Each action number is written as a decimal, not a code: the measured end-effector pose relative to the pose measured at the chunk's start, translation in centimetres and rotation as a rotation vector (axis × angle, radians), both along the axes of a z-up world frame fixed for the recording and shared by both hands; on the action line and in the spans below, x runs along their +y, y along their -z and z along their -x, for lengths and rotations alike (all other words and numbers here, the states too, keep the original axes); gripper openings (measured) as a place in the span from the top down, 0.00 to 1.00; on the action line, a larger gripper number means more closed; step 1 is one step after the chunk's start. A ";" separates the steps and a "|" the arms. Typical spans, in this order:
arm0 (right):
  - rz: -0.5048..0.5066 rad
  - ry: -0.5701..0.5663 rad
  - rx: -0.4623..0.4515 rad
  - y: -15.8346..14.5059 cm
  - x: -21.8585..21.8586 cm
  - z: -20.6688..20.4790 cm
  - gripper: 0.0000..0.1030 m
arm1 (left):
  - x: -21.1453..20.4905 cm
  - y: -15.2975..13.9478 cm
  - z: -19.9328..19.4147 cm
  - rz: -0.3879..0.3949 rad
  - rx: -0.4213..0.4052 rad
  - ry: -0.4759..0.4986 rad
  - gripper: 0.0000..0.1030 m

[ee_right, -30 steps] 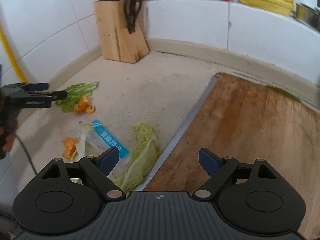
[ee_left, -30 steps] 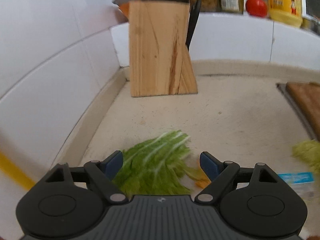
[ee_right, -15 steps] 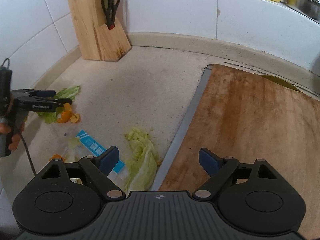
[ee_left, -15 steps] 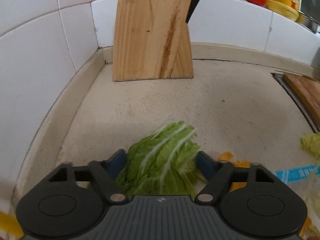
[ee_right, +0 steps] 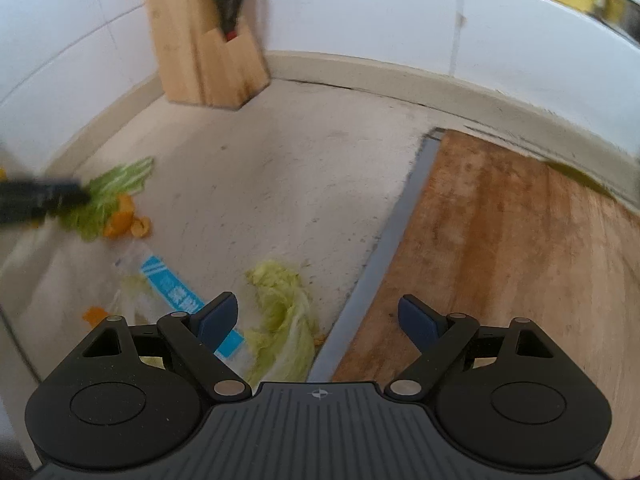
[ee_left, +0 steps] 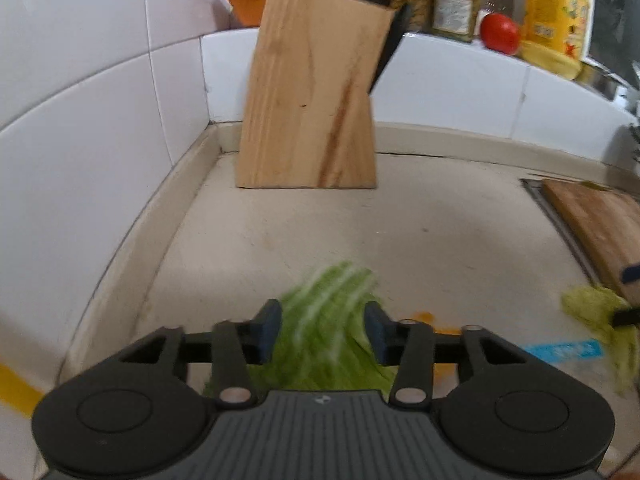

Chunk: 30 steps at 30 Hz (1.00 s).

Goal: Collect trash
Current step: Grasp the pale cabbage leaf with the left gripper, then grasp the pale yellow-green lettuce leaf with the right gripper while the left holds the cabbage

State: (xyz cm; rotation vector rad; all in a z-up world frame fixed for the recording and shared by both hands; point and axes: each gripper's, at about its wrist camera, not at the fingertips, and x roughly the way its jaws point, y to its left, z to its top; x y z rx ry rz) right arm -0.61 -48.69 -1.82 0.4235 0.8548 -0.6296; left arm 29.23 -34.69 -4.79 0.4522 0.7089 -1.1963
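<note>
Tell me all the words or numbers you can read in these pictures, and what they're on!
None can be read.
Blue strip on the clear wrapper: white characters, too blurred.
Jar label: too small.
Yellow bottle label: pictures only, letters unreadable.
Small round mark on the right claw body: a sign, not a word.

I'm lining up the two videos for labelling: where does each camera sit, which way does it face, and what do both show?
Left wrist: on the left gripper, looking down along its closing fingers at a green leaf between them, the knife block beyond.
Right wrist: on the right gripper, looking down past open fingers at the countertop and cutting board.
Shared: knife block, green leaf, blue wrapper, pale cabbage.
</note>
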 end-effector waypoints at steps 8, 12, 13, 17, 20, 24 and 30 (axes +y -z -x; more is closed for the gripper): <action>0.037 -0.109 0.068 0.2 2.1 -2.5 0.38 | -2.2 2.6 -2.7 -0.065 0.044 -0.028 0.55; 0.034 -0.126 0.112 1.0 2.8 -3.5 0.44 | -0.7 2.2 -1.0 -0.087 0.081 0.016 0.65; 0.015 -0.110 0.101 0.8 2.4 -3.5 0.49 | -0.2 2.0 -0.6 -0.089 0.115 0.038 0.66; -0.090 -0.061 0.015 -0.1 0.4 -2.8 0.77 | 1.5 1.1 0.8 -0.100 0.170 0.062 0.70; -0.083 -0.035 -0.026 -0.8 -0.4 -2.8 0.79 | 2.3 0.4 1.2 -0.087 0.149 0.054 0.70; -0.064 -0.029 -0.056 -1.1 -1.4 -3.3 0.72 | 2.1 0.4 1.7 -0.108 0.054 0.081 0.59; -0.043 -0.054 -0.035 -0.8 -1.0 -2.4 0.32 | 1.6 1.6 2.3 -0.146 -0.030 0.093 0.33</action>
